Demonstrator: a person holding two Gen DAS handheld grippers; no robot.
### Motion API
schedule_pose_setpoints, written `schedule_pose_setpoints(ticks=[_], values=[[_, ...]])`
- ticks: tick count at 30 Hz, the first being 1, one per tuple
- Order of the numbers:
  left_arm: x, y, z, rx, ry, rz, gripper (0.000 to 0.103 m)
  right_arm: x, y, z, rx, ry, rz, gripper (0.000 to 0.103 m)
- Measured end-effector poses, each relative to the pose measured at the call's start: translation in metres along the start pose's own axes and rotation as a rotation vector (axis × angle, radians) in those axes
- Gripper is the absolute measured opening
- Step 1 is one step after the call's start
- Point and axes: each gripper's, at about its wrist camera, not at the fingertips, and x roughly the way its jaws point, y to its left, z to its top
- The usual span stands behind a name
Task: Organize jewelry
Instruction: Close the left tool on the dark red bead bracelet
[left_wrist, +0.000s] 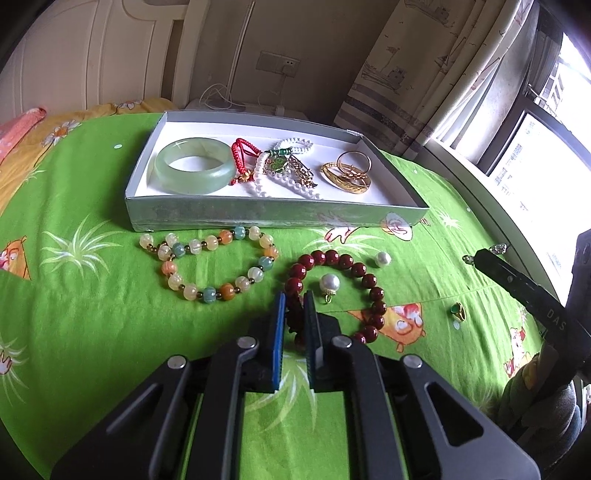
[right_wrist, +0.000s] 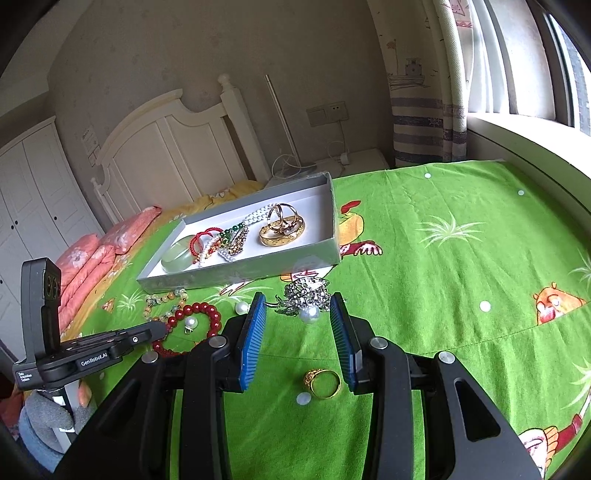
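Observation:
A grey box (left_wrist: 258, 216) (right_wrist: 236, 275) on the green bedspread holds a jade bangle (left_wrist: 194, 164), a red cord, white bead strings and gold bangles (left_wrist: 349, 173). My left gripper (left_wrist: 294, 299) is shut on the dark red bead bracelet (left_wrist: 343, 258) (right_wrist: 199, 308) lying on the bedspread. A pastel bead bracelet (left_wrist: 210, 266) lies to its left. Two loose pearls (left_wrist: 328, 282) lie by it. My right gripper (right_wrist: 299, 301) is open over a silver rhinestone brooch with a pearl (right_wrist: 306, 295). A gold ring (right_wrist: 322, 382) (left_wrist: 458, 310) lies between its fingers, nearer the camera.
The bed's white headboard (right_wrist: 177, 147), pink pillows (right_wrist: 96, 258) and a curtained window (right_wrist: 517, 74) surround the bedspread. The right gripper's body (left_wrist: 535, 295) shows at the right edge of the left wrist view. The left gripper's body (right_wrist: 66, 350) shows at left in the right wrist view.

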Motion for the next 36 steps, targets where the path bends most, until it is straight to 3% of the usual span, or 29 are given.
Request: schedule_pose_setpoints(ticks=[10, 15, 16, 22, 24, 26, 28, 29, 33, 36], values=[[-0.037, -0.035, 0.029, 0.161, -0.072, 0.125, 0.009, -0.008, 0.003, -0.001, -0.014, -0.025, 0.044, 0.036], [-0.044, -0.053, 0.05, 0.23, -0.08, 0.136, 0.009, -0.008, 0.005, 0.001, -0.015, -0.022, 0.05, 0.036], [-0.045, -0.055, 0.054, 0.24, -0.08, 0.133, 0.0, -0.009, 0.004, 0.001, -0.013, -0.022, 0.05, 0.036], [-0.053, -0.071, 0.074, 0.302, -0.093, 0.13, 0.0, -0.007, 0.004, 0.001, -0.005, -0.02, 0.052, 0.036], [-0.053, -0.072, 0.077, 0.317, -0.058, 0.106, 0.0, -0.007, 0.003, 0.001, -0.006, -0.021, 0.052, 0.036], [-0.052, -0.067, 0.075, 0.3, -0.043, 0.112, 0.002, -0.007, 0.002, 0.002, -0.004, -0.022, 0.054, 0.036], [-0.045, -0.053, 0.069, 0.244, -0.012, 0.121, 0.031, -0.006, 0.001, 0.002, -0.001, -0.021, 0.058, 0.036], [-0.045, -0.043, 0.063, 0.211, -0.012, 0.129, 0.036, -0.007, 0.001, 0.002, 0.0, -0.021, 0.06, 0.036], [-0.038, -0.009, 0.032, 0.096, 0.048, 0.114, 0.038, -0.005, 0.002, 0.001, -0.007, -0.014, 0.063, 0.036], [-0.027, -0.009, 0.017, 0.122, 0.078, 0.119, 0.038, -0.004, 0.004, 0.001, -0.017, -0.012, 0.06, 0.036]])
